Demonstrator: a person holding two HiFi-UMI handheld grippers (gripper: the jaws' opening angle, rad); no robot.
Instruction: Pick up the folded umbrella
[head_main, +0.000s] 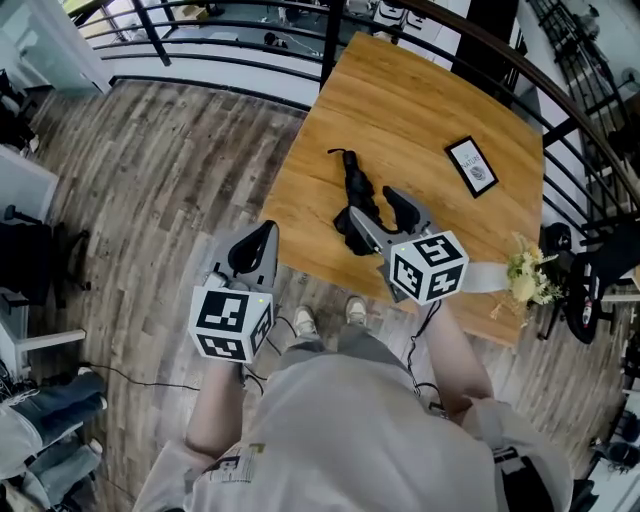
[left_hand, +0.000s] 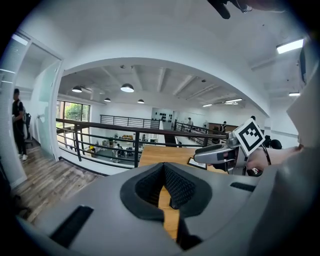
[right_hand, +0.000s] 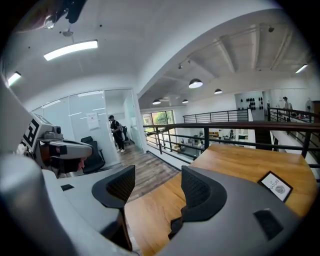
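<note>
Folded umbrella (head_main: 357, 193), seemingly untouched, on table (head_main: 420, 100)

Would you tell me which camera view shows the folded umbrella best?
The head view: the folded umbrella lies on the wooden table, nearly whole, its near end hidden by the right gripper. Neither gripper view shows it.

**Table layout, near to far**

On table (head_main: 420, 100), toward its near-left edge: folded umbrella (head_main: 356, 186), lengthwise near to far. Right of it and well apart: framed card (head_main: 471, 166), flat on the top. At near-right corner: flowers (head_main: 527, 276). Beyond far and right edges: railing (head_main: 230, 62). Over umbrella's near end: right gripper (head_main: 385, 213). Left of table, above floor (head_main: 170, 200): left gripper (head_main: 257, 243).
</note>
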